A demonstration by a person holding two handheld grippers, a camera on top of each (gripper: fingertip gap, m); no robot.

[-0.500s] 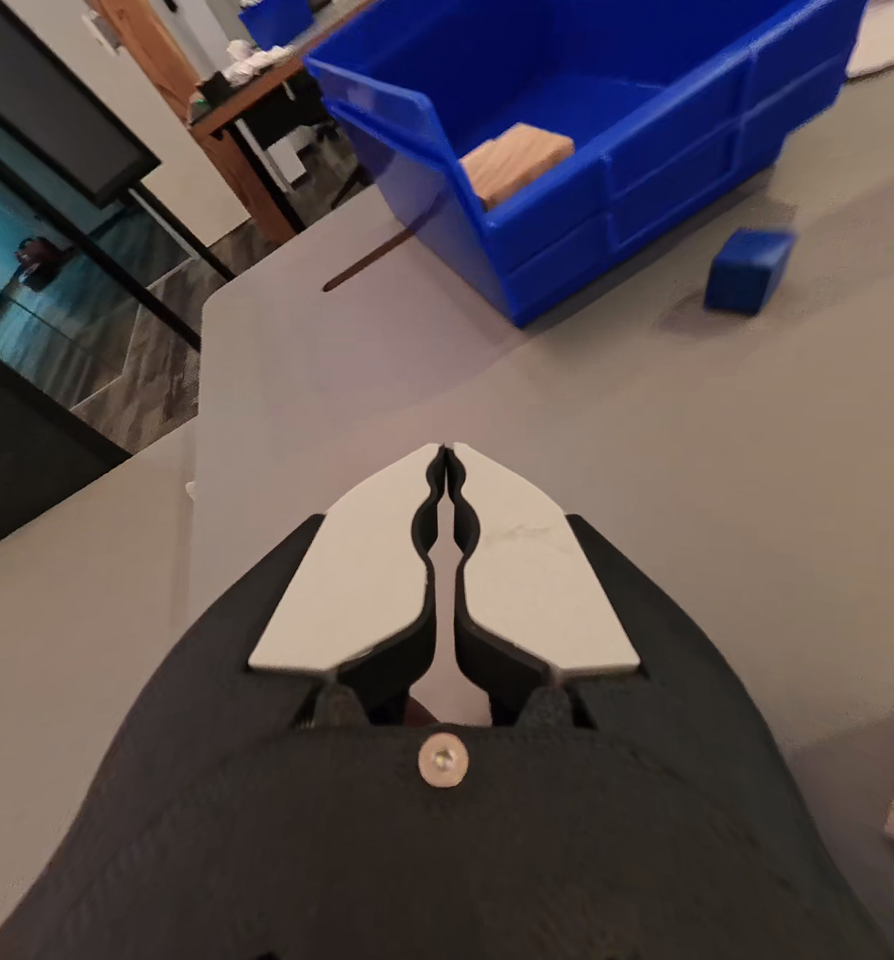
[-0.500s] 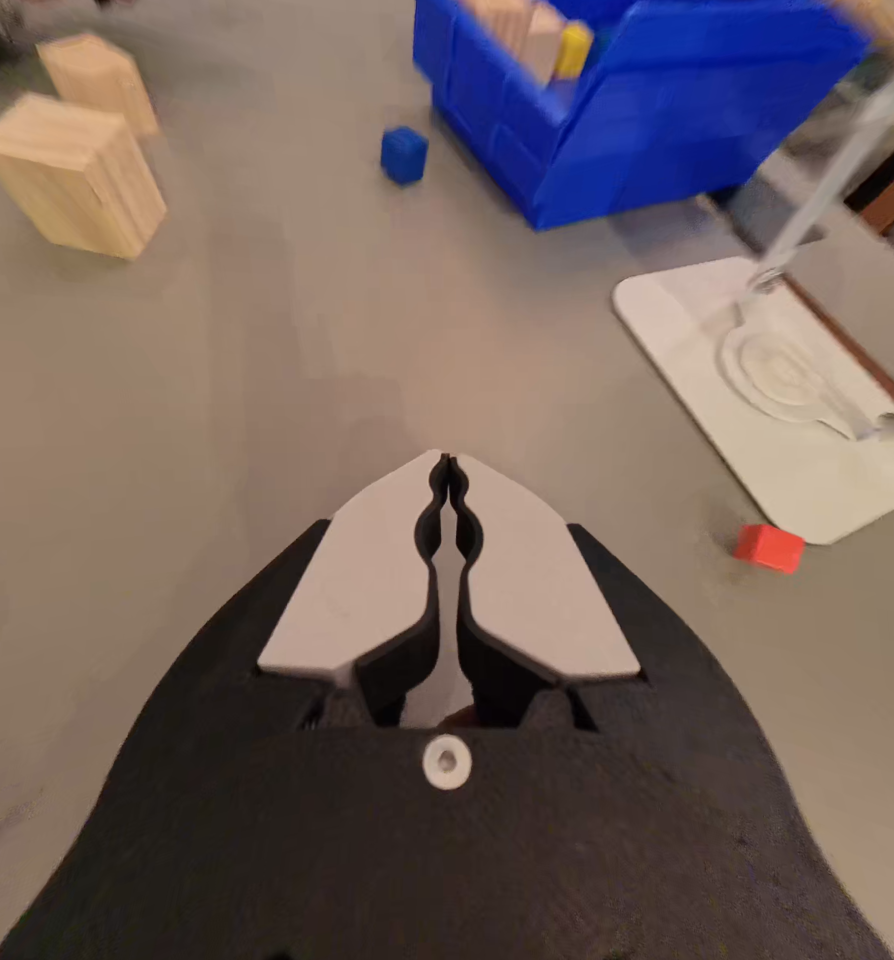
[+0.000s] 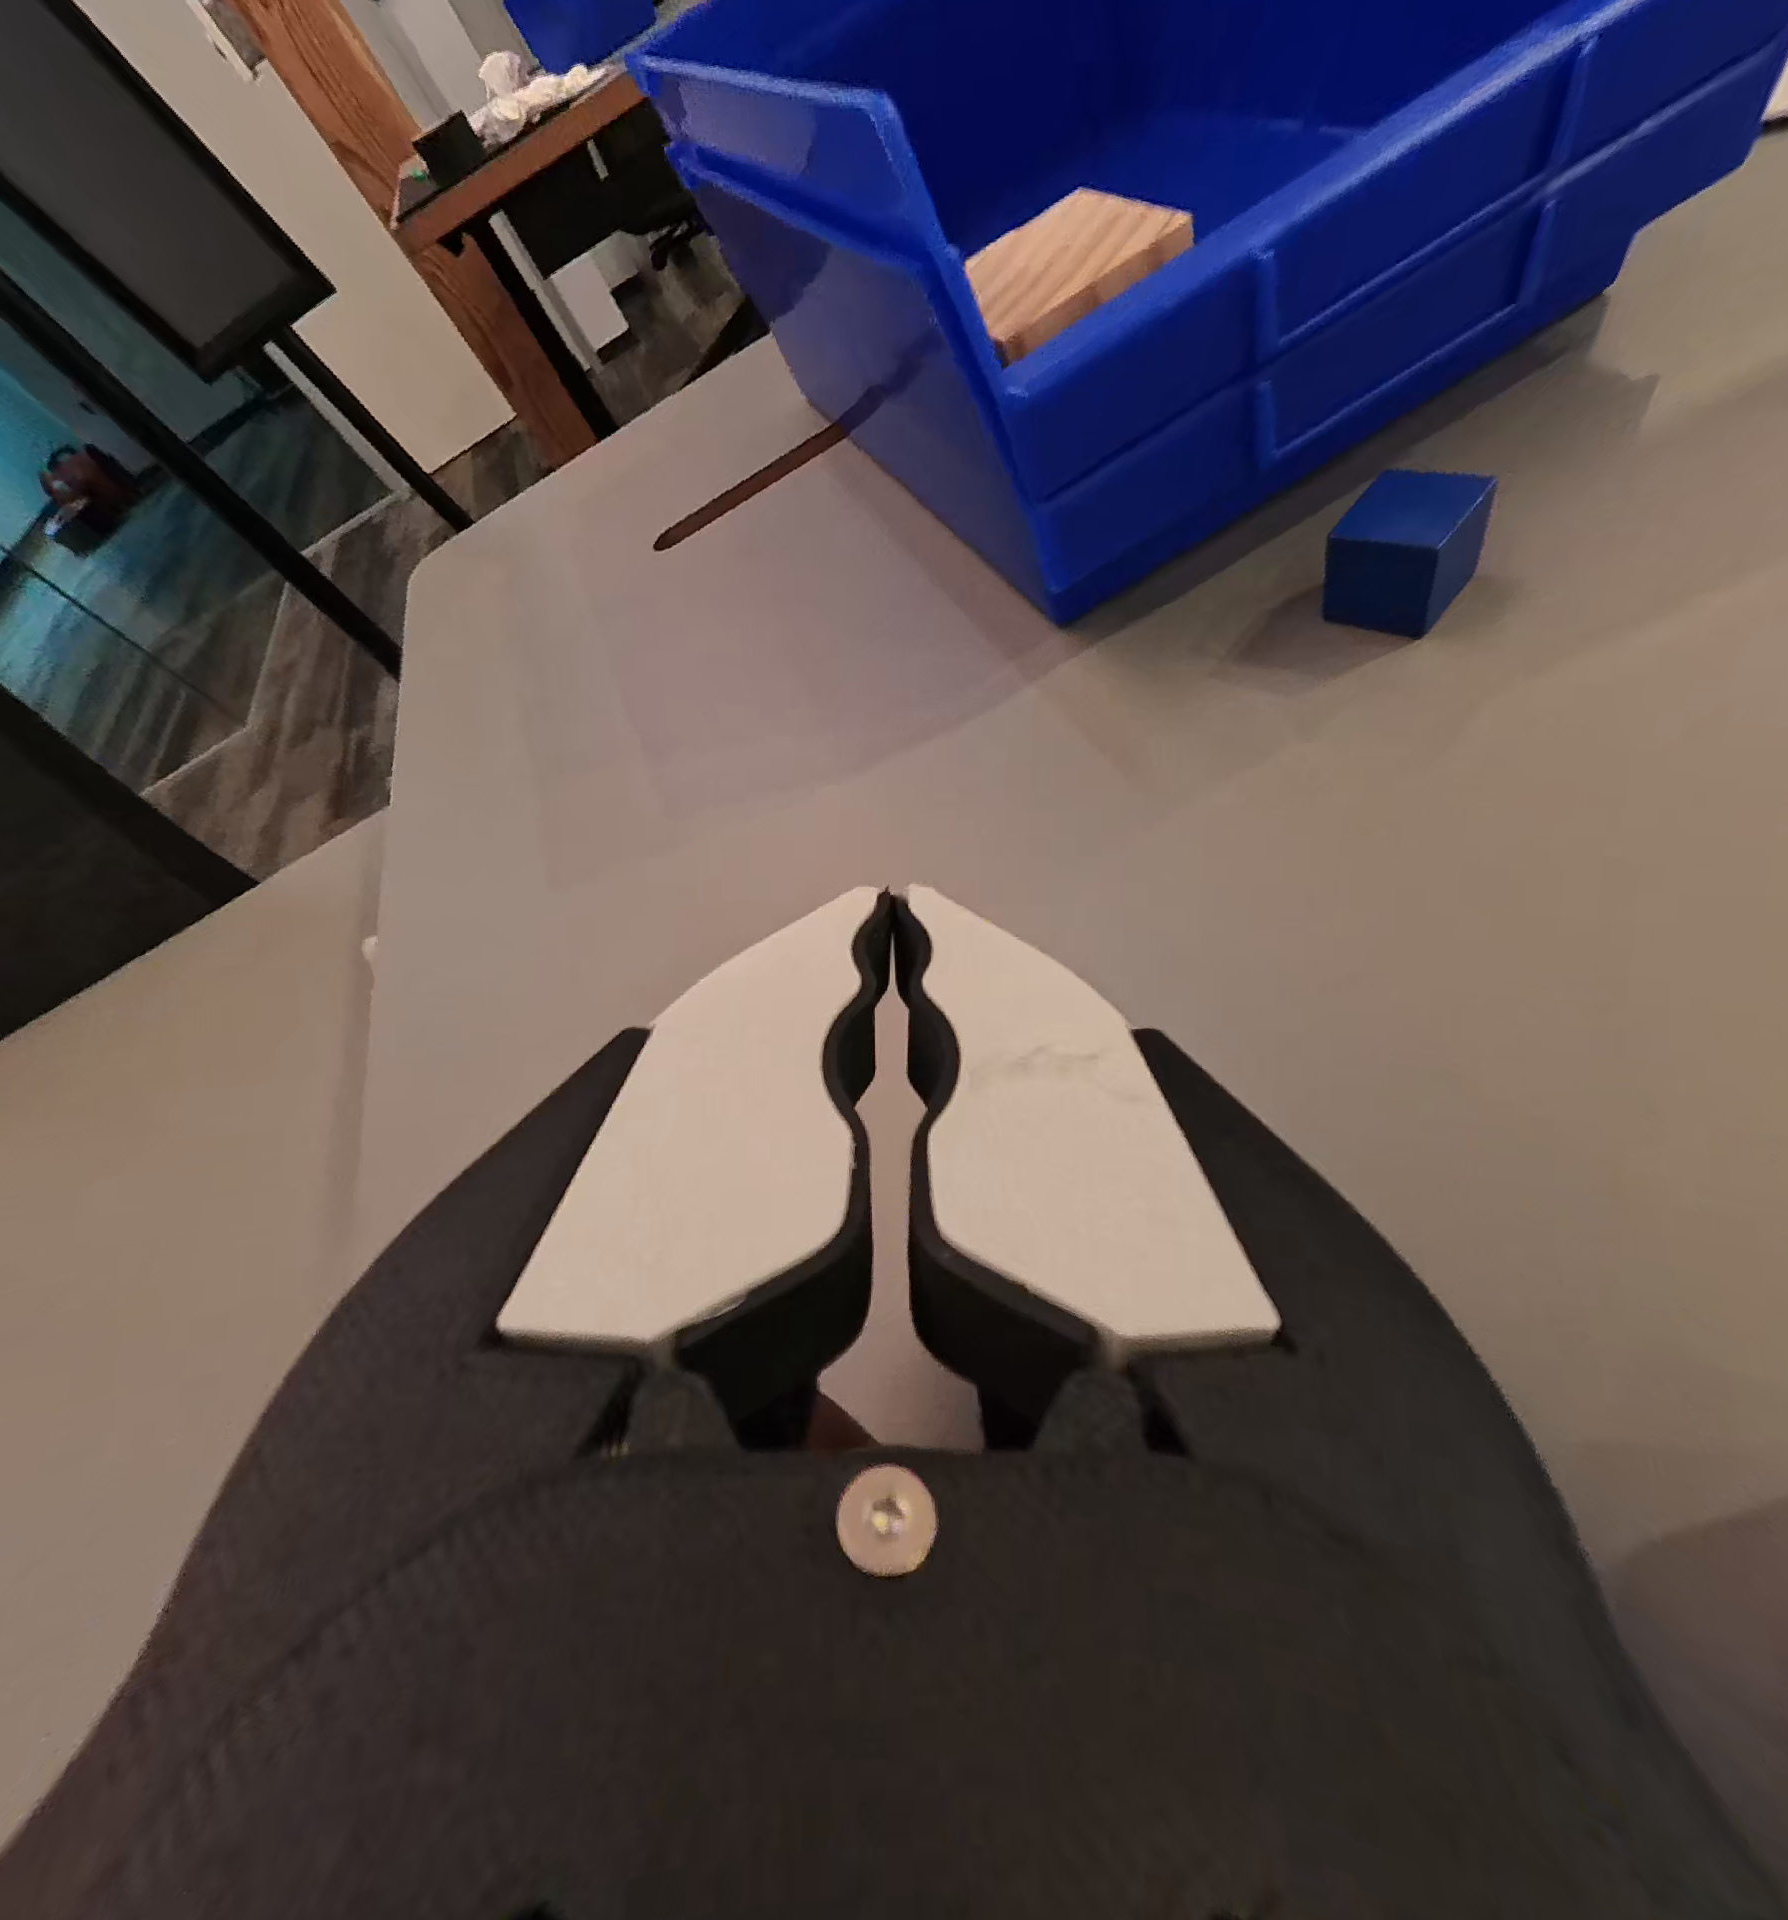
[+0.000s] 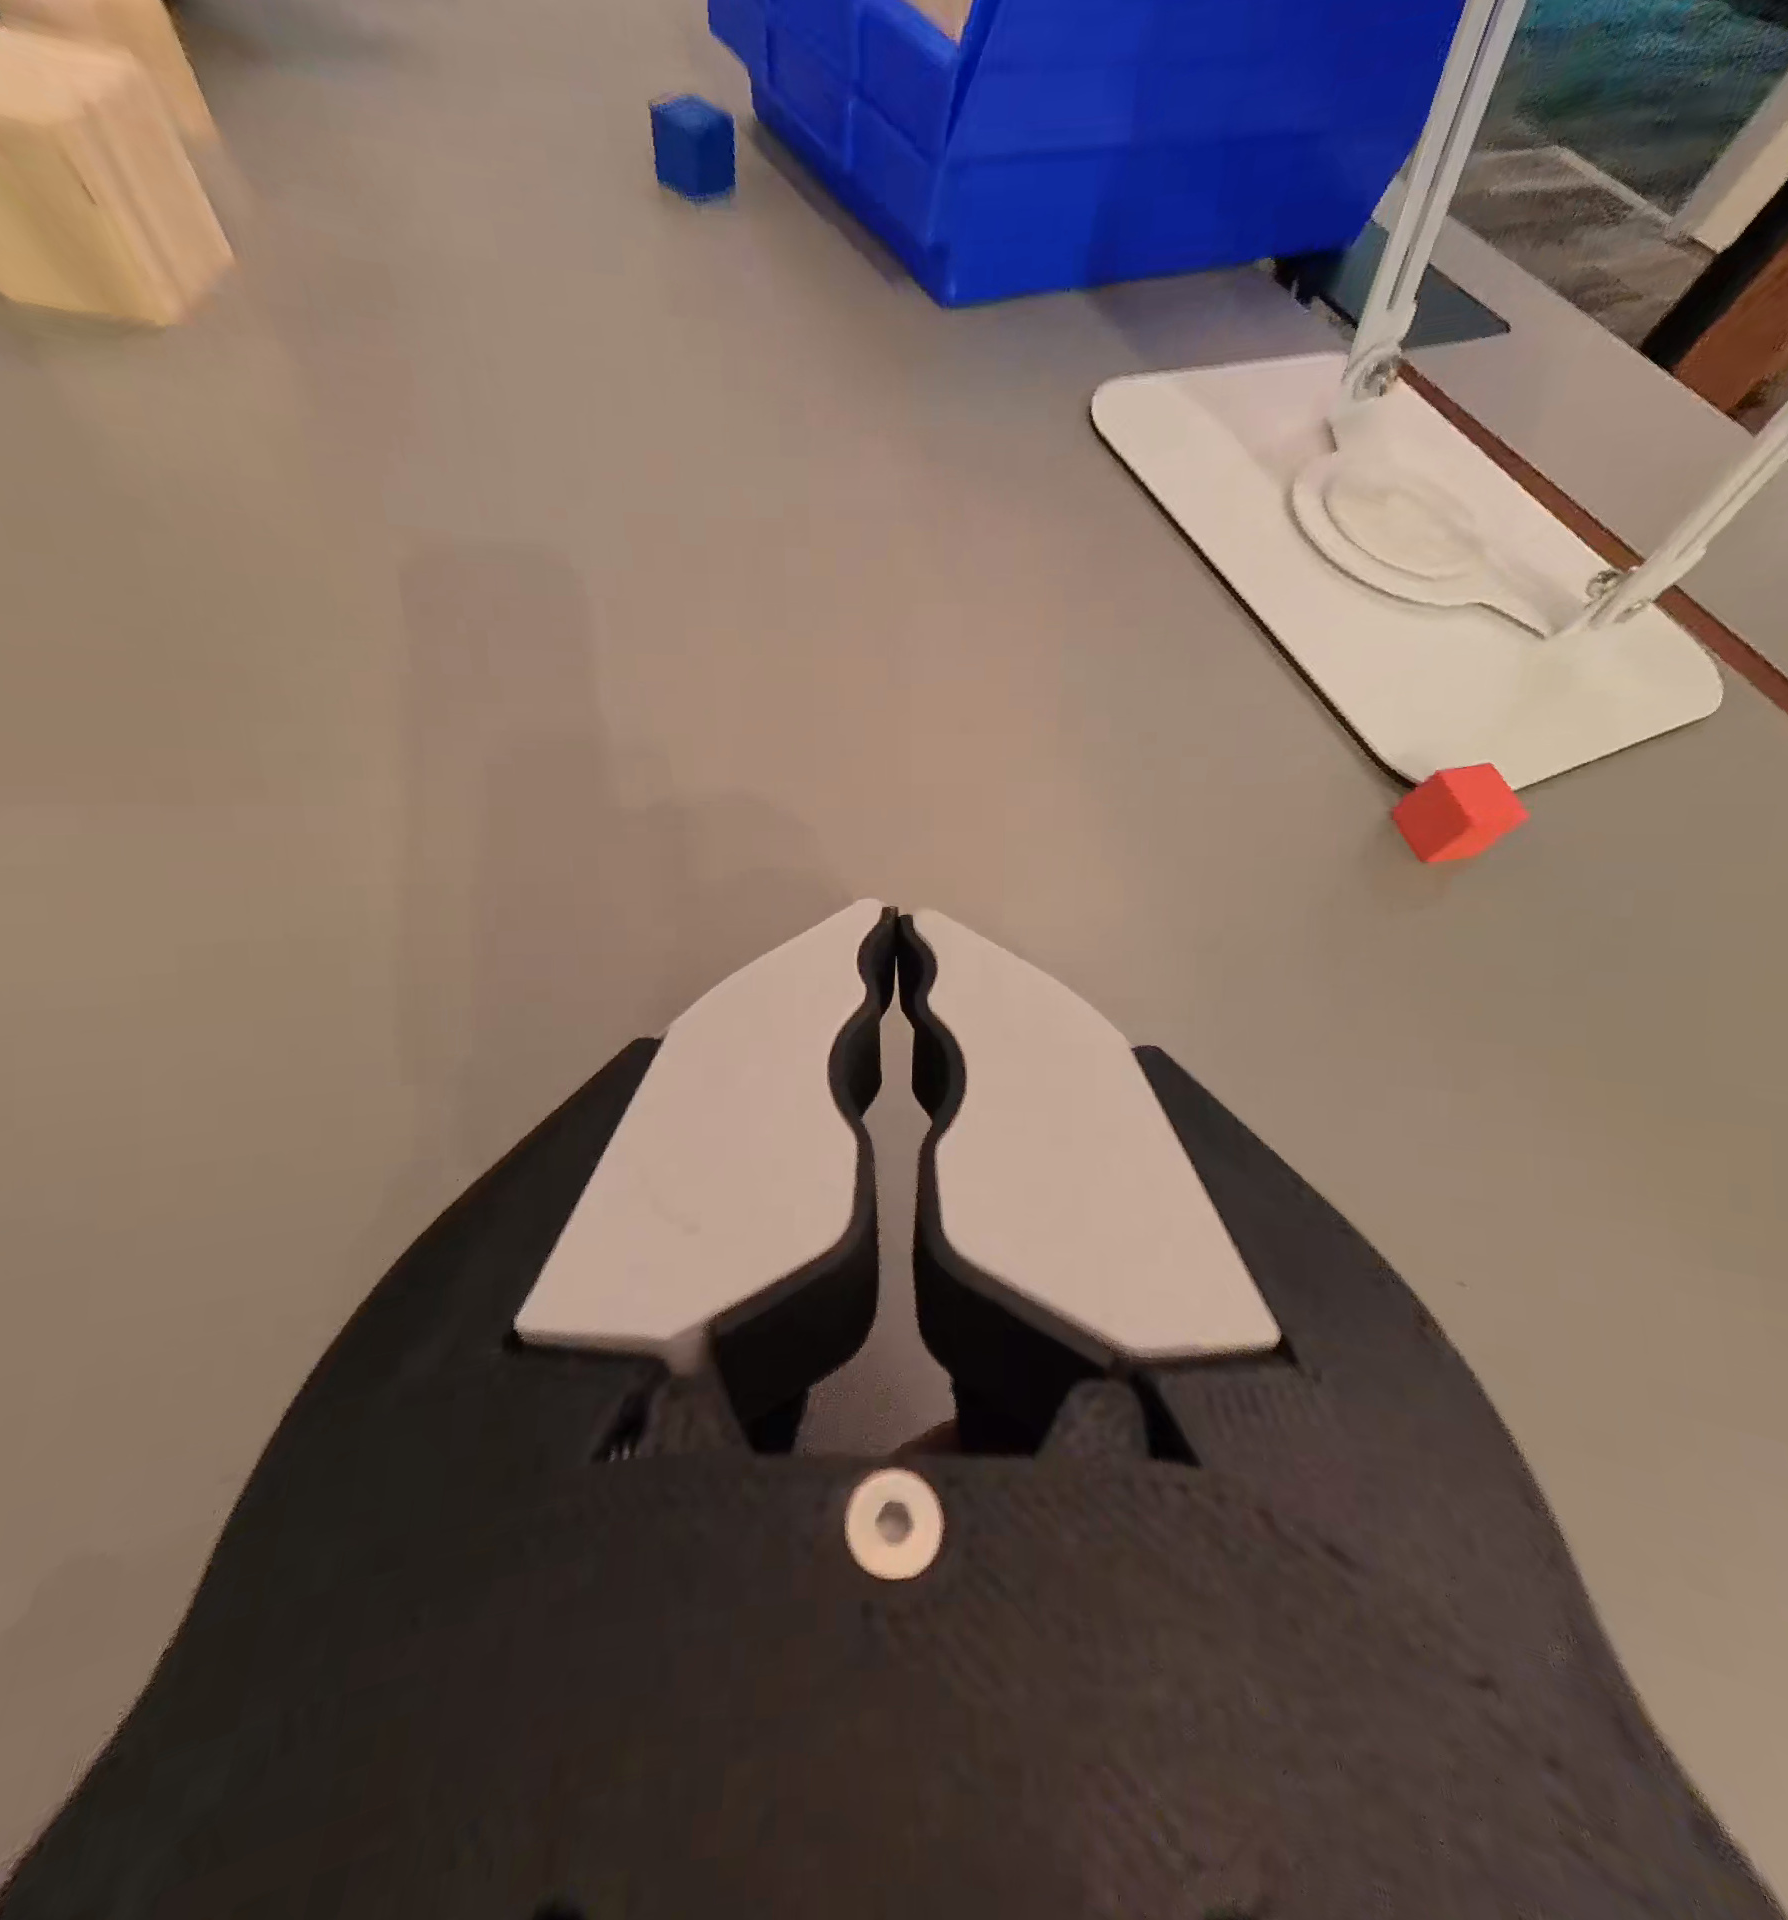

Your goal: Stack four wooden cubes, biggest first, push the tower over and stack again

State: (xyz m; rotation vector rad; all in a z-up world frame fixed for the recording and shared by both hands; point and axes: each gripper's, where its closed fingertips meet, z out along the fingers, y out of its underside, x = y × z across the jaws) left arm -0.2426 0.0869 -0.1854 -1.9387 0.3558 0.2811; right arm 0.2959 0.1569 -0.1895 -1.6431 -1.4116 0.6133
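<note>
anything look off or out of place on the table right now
Nothing is damaged or spilled, but the blocks lie scattered, none stacked. A red cube touches the corner of the white lamp base, a blue cube sits beside the blue bin, and a wooden block lies inside it. Both tongs are shut and empty.

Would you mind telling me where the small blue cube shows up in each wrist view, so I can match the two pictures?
Left wrist view: the small blue cube sits upper right on the grey table, just right of the bin's near corner.
Right wrist view: the small blue cube sits near the top, left of centre, just left of the bin.
Shared landmark: the blue bin, next to the cube in both.
</note>
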